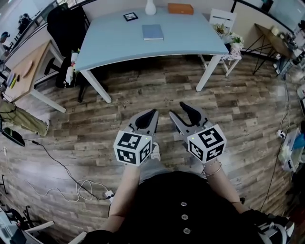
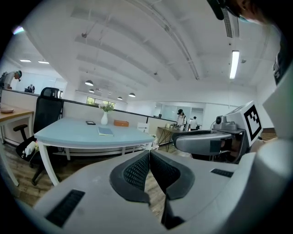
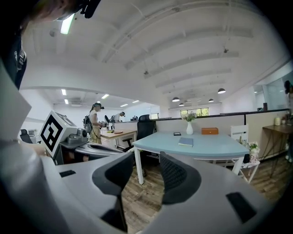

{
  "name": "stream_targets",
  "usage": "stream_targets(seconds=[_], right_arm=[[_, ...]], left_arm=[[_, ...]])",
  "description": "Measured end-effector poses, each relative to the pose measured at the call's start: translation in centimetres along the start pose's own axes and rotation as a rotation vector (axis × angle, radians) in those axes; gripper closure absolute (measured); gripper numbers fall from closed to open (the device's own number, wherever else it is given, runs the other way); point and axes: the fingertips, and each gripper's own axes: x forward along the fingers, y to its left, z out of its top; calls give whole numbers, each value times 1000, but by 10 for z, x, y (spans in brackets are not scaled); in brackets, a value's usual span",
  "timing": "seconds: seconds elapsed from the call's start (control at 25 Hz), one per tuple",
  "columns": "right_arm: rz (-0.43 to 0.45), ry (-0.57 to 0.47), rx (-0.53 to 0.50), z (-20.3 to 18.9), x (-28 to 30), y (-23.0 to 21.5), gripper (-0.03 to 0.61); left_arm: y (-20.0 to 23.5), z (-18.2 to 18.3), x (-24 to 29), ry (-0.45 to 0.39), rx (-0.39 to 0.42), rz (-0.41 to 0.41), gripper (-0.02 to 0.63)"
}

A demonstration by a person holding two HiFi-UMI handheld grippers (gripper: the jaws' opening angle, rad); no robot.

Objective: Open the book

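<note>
A closed blue-grey book (image 1: 152,32) lies flat on the light blue table (image 1: 109,43), far ahead of me across the wooden floor. The left gripper view shows the book (image 2: 105,131) small on that table, and the right gripper view shows the book (image 3: 186,141) too. My left gripper (image 1: 153,112) hangs in front of my body, its jaws closed tip to tip with nothing between them (image 2: 149,153). Beside it, my right gripper (image 1: 177,109) is held at the same height, open with a clear gap and nothing held (image 3: 146,157). Both are well short of the table.
On the table's far edge stand a white vase (image 1: 150,7), an orange box (image 1: 180,8) and a small black frame (image 1: 130,16). A black office chair (image 1: 66,28) and wooden desk (image 1: 28,66) stand left. A white side table (image 1: 228,45) stands right. Cables (image 1: 71,181) trail on the floor.
</note>
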Motion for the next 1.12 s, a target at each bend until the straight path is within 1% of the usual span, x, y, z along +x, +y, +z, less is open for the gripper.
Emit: stream_targets(seconds=[0.2, 0.4, 0.52, 0.72, 0.84, 0.96, 1.12], right_arm=[[-14, -6, -1, 22, 47, -23, 411], [-25, -17, 6, 39, 98, -40, 411], [-33, -20, 4, 46, 122, -48, 411], [-30, -5, 14, 47, 145, -55, 412], [-17, 8, 35, 44, 156, -57, 428], [-10, 23, 41, 40, 163, -60, 428], [24, 45, 41, 36, 177, -61, 430]], left_arm=[[38, 28, 25, -4, 24, -21, 601], [93, 47, 43, -7, 34, -8, 601], [117, 56, 55, -10, 37, -10, 601], [135, 59, 68, 0, 30, -25, 601], [142, 54, 72, 12, 13, -29, 601], [147, 48, 76, 26, -5, -29, 601], [158, 43, 80, 37, -16, -16, 601]])
